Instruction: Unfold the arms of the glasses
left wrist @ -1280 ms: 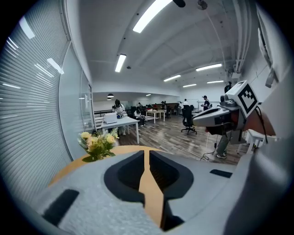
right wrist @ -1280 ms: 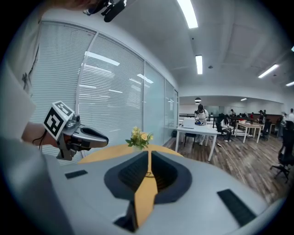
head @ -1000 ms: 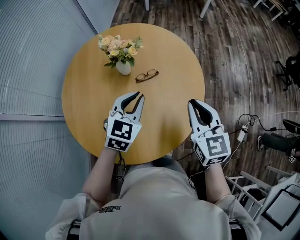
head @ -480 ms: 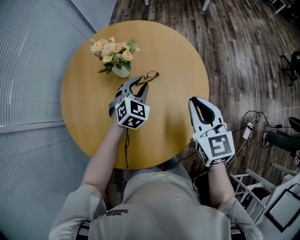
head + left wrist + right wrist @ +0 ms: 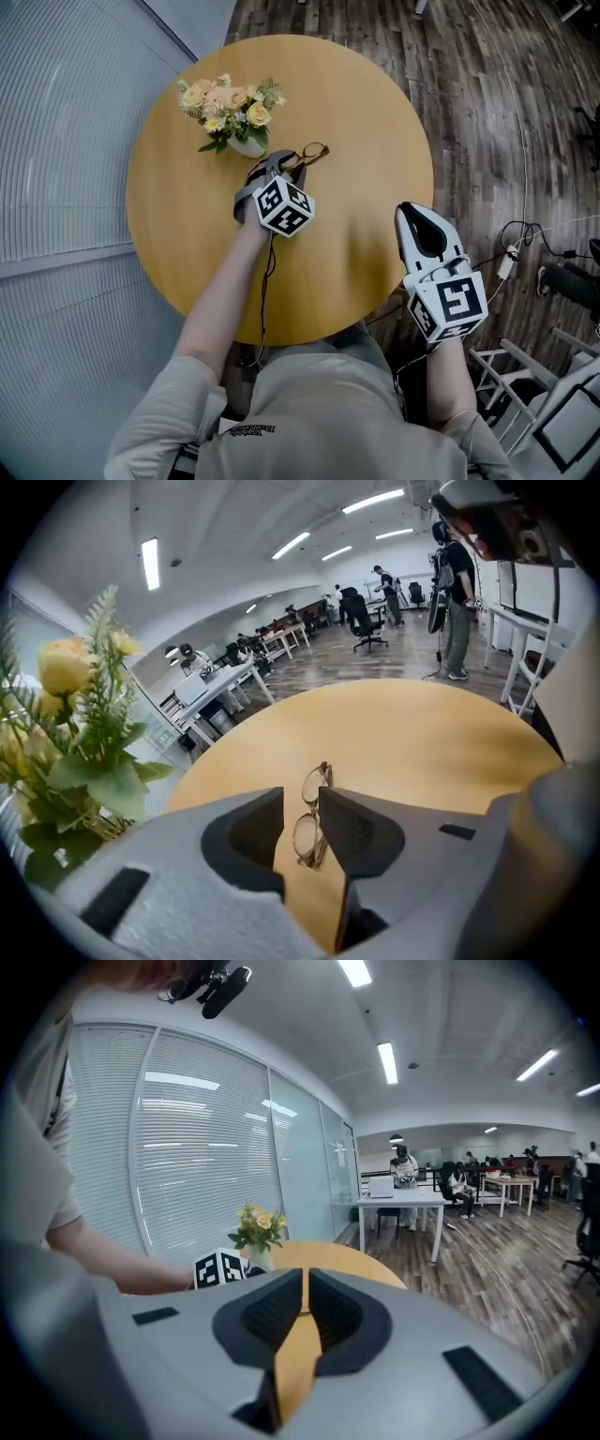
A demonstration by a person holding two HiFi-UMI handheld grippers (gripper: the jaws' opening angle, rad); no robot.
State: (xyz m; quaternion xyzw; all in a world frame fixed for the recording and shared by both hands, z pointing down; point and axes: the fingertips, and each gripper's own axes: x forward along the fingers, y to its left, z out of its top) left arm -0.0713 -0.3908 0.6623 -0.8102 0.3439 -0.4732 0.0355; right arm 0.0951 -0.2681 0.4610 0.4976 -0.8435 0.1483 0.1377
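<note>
The right claw [image 5: 413, 210] has barely shifted at the tabletop's [image 5: 366, 112] near right edge, clenched on nothing. The left claw [image 5: 284, 161] has reached outward, jaws released, up to the glasses [image 5: 312, 152] lying beside the flower vase [image 5: 246, 142]. The glasses look folded and ungripped, so the unfolding is all still to do.

The left arm [image 5: 223, 298] reached far forward, its bare forearm almost straight and angled a little to the right. At its far end the left gripper [image 5: 281, 161] pointed away and downward, and its jaws stood apart with a narrow gap between them. The right gripper [image 5: 411, 208] was held near the body on the right, pointing away, with its jaws closed tip to tip.
</note>
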